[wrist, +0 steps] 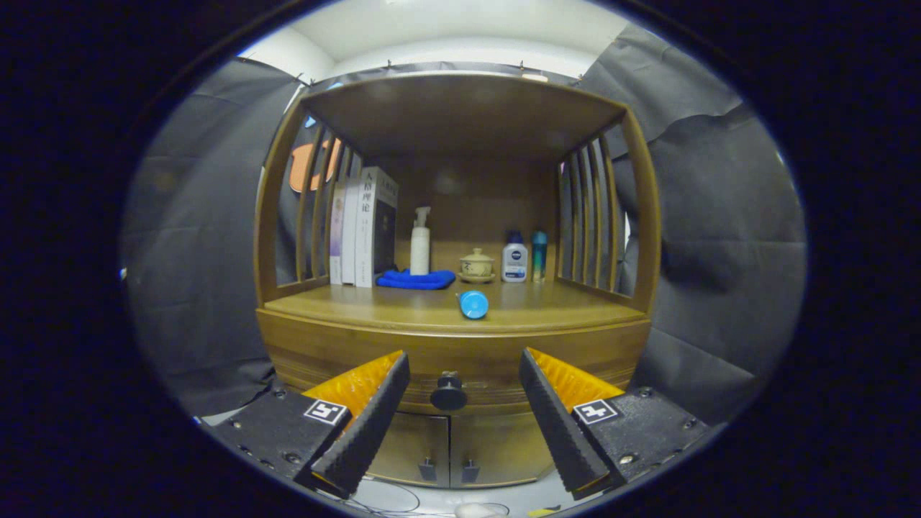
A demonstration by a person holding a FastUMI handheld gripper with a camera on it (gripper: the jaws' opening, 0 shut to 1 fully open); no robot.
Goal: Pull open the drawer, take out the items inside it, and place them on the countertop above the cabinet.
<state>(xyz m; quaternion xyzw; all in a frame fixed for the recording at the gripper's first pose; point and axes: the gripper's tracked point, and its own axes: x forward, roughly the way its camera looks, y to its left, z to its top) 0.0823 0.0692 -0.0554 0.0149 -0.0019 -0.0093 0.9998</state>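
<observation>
A wooden cabinet faces me, its drawer front (360, 356) closed under the countertop (345, 306). A round dark knob (448, 393) sticks out of the drawer's middle. My gripper (464, 385) is open, with the knob in the gap between its two fingers and still some way beyond their tips. Nothing is held. On the countertop near the front edge lies a small blue-capped item (473, 304) on its side. What is inside the drawer is hidden.
At the back of the countertop stand books (363, 226), a white pump bottle (420, 243) on a blue cloth (416, 279), a lidded ceramic cup (476, 265) and two small bottles (525, 257). Slatted sides and a roof enclose the shelf. Two lower doors (450, 446) sit beneath the drawer.
</observation>
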